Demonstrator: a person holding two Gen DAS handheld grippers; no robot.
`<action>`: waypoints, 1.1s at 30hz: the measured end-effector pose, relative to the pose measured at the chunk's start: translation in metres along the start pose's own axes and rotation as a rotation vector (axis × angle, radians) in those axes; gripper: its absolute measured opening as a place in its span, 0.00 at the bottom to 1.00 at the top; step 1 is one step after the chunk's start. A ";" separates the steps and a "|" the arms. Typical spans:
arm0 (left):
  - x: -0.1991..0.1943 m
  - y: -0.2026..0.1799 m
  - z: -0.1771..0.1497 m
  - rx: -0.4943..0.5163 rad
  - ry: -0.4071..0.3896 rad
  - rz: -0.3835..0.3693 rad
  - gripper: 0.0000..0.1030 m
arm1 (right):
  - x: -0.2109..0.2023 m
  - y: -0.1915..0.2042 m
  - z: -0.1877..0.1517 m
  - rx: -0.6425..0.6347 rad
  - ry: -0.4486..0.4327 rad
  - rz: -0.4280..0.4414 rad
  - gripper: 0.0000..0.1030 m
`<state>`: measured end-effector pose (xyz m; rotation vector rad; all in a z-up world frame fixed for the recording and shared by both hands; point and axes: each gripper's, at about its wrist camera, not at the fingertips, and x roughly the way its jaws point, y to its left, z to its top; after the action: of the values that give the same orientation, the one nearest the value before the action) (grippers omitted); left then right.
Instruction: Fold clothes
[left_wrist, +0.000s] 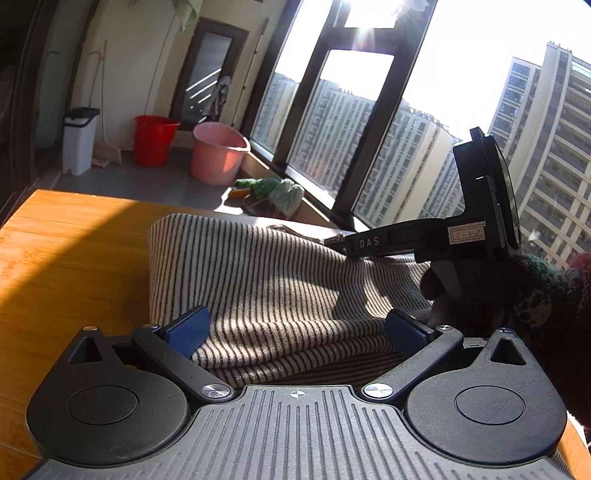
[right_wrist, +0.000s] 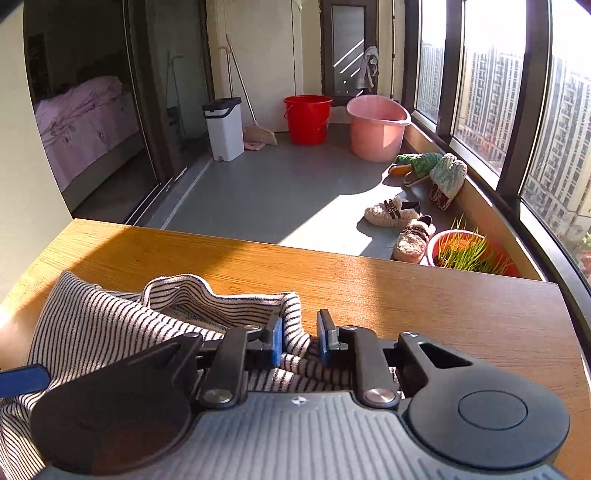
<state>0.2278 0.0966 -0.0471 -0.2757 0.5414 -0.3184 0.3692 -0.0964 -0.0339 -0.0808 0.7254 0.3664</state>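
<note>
your left gripper (left_wrist: 295, 328) is spread wide over the striped shirt (left_wrist: 258, 280) on the table (left_wrist: 74, 258). right gripper (right_wrist: 299, 341) pinches a bunched edge; its tips are half buried in cloth.

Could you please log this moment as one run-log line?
left tongs: open over striped garment | right tongs: pinching garment edge | wooden table

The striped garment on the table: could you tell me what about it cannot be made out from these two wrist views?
- What kind of garment it is: bunched and folded over itself in both views.
- Its near edge: hidden under the left gripper body in the left wrist view.
- How much cloth sits between the right gripper fingers: the right wrist view shows a fold there, but the linkage covers the rest.
- Its left extent: cut off by the right wrist frame edge.
</note>
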 end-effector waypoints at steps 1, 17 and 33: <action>-0.003 0.003 0.000 -0.014 -0.014 -0.010 1.00 | -0.009 0.001 0.002 -0.004 -0.014 0.014 0.09; -0.076 0.026 0.031 -0.153 -0.142 -0.061 1.00 | -0.147 -0.007 -0.132 0.244 -0.098 0.285 0.06; -0.080 -0.020 -0.004 0.241 0.091 0.053 0.62 | -0.226 -0.006 -0.133 0.133 -0.239 0.239 0.25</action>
<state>0.1560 0.1069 -0.0073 -0.0133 0.5923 -0.3421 0.1317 -0.1964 0.0161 0.1749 0.5212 0.5442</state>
